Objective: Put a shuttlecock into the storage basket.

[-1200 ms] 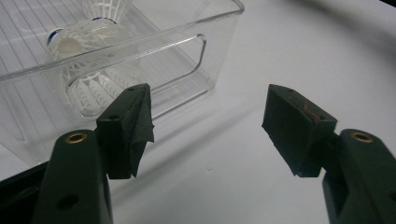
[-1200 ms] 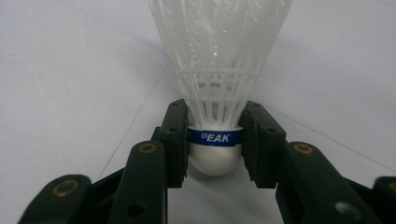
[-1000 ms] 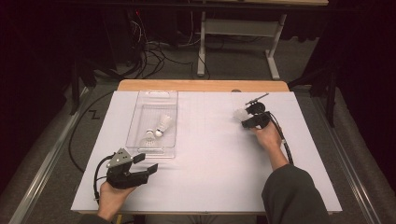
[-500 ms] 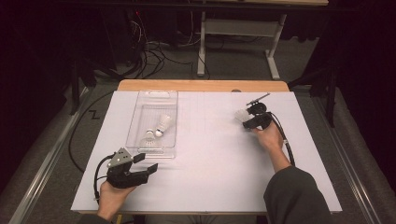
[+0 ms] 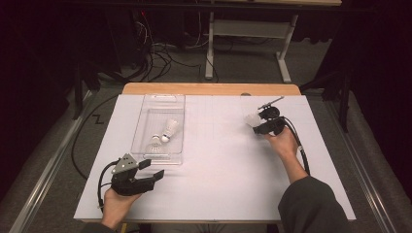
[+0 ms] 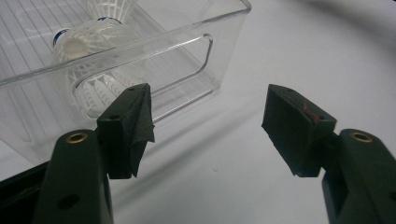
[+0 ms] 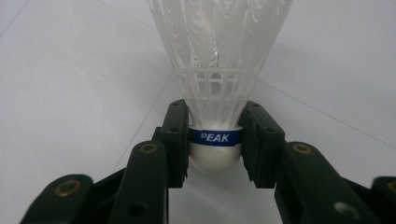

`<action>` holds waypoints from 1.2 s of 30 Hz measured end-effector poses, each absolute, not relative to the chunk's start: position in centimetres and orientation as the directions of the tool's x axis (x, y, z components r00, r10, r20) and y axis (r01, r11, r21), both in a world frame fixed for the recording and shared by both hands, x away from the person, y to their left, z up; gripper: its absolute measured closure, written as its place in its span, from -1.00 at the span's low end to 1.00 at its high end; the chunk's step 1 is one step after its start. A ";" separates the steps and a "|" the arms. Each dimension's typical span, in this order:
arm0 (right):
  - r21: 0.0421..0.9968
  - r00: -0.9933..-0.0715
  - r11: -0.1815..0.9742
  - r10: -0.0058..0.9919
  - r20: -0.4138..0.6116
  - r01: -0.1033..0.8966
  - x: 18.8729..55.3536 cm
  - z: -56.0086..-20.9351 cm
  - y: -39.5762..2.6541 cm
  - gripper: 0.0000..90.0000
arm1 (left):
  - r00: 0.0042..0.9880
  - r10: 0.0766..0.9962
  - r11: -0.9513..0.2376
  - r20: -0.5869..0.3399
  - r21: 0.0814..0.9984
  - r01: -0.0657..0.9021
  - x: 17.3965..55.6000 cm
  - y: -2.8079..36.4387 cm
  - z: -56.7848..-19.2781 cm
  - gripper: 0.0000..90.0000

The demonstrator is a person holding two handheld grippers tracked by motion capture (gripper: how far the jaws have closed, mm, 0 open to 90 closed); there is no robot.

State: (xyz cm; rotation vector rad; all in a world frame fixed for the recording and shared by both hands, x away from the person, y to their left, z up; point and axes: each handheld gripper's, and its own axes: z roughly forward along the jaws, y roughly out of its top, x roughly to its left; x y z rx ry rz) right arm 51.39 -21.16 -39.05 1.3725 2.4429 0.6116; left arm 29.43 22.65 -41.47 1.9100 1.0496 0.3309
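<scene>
My right gripper (image 5: 257, 126) is at the right of the table, shut on a white plastic shuttlecock (image 5: 251, 119). In the right gripper view its pads (image 7: 176, 135) clamp the cork head at the blue band, and the shuttlecock's (image 7: 217, 60) skirt points away over the white surface. A clear plastic tray (image 5: 164, 97) left of centre holds two more shuttlecocks (image 5: 170, 127) (image 5: 155, 143). My left gripper (image 5: 152, 169) rests open just before the tray's near end. In the left gripper view its jaws stand wide apart around bare table, with the tray wall (image 6: 187, 37) and a shuttlecock (image 6: 88, 39) behind.
A white sheet (image 5: 218, 174) covers the table, with a wooden strip (image 5: 209, 89) along the far edge. Cables (image 5: 160, 58) and a white stand (image 5: 243, 34) sit on the dark floor beyond. A black cable (image 5: 299, 150) trails from the right gripper along the forearm.
</scene>
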 end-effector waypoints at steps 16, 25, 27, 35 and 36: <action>0.495 -0.542 0.476 0.841 -0.012 0.727 49.9 -38.5 -21.4 0.47 | 0.600 0.780 -0.228 -0.177 0.813 0.536 29.5 22.7 -41.5 -0.24; 0.514 -0.562 0.487 0.827 -0.013 0.706 48.6 -37.8 -21.7 0.46 | 0.599 0.781 -0.229 -0.174 0.813 0.535 29.6 22.7 -41.4 -0.24; 0.517 -0.567 0.491 0.824 -0.013 0.702 48.2 -37.7 -21.8 0.46 | 0.600 0.781 -0.229 -0.174 0.814 0.534 29.6 22.7 -41.4 -0.24; 0.526 -0.588 0.503 0.809 -0.008 0.686 47.0 -37.3 -22.0 0.47 | 0.600 0.781 -0.229 -0.174 0.815 0.533 29.6 22.6 -41.4 -0.24; 0.526 -0.588 0.502 0.809 -0.003 0.687 46.8 -37.2 -22.0 0.46 | 0.600 0.781 -0.228 -0.174 0.815 0.533 29.6 22.6 -41.4 -0.24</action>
